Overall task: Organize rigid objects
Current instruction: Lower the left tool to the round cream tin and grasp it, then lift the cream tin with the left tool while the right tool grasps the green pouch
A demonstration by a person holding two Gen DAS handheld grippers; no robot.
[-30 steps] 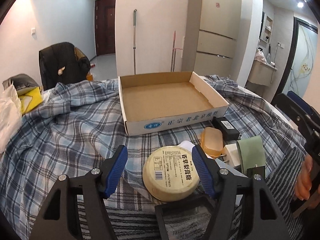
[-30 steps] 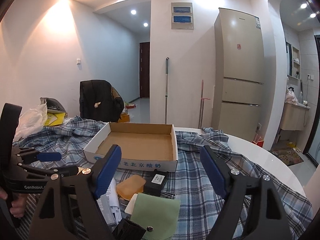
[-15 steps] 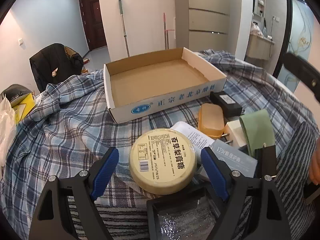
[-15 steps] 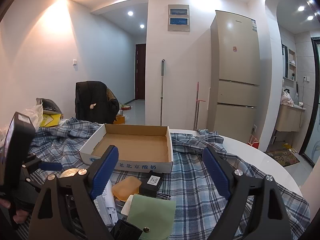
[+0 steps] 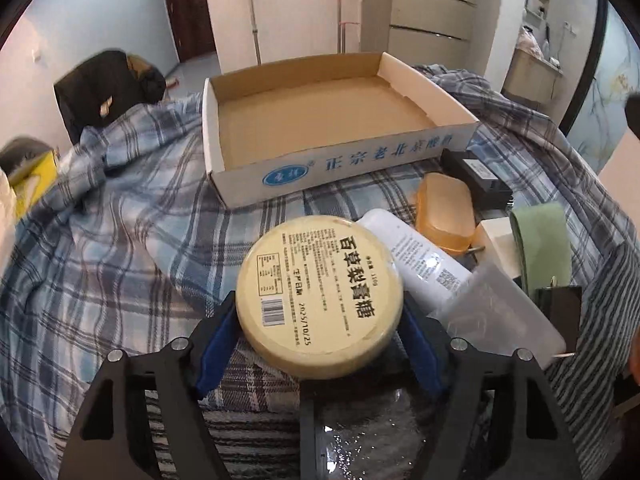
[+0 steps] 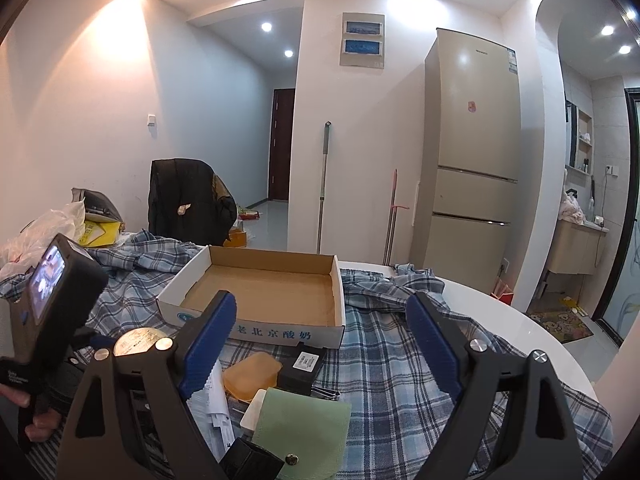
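Cardboard tray (image 5: pixel 320 116) is still totally bare inside, so as far as I can tell nothing has been sorted yet and pretty much the whole job is left. Everything sits in a heap on the plaid cloth (image 5: pixel 120 248) just in front of the tray's printed front wall. Left gripper (image 5: pixel 320 328) has its blue pads pressed against both sides of the round yellow tin (image 5: pixel 320 292), so it looks clamped on it, with the tin in front of the tray and slightly tilted. Can't tell if it's lifted off the cloth yet. Beside the tin, further from the tray's left corner, there's a white tube (image 5: pixel 416 256), then an orange soap box (image 5: pixel 444 212) and a black adapter (image 5: pixel 476 172) nearly touching the tray's front wall, plus a green pouch (image 5: pixel 540 244) and a clear plastic lid (image 5: pixel 496 316). Right gripper (image 6: pixel 320 344) hangs over the pile with its tongs wide apart, holding nothing. My guess is the tin goes in the tray first, then the rest one by one. Soap box and adapter look easy; the flat pouch might be fiddly.
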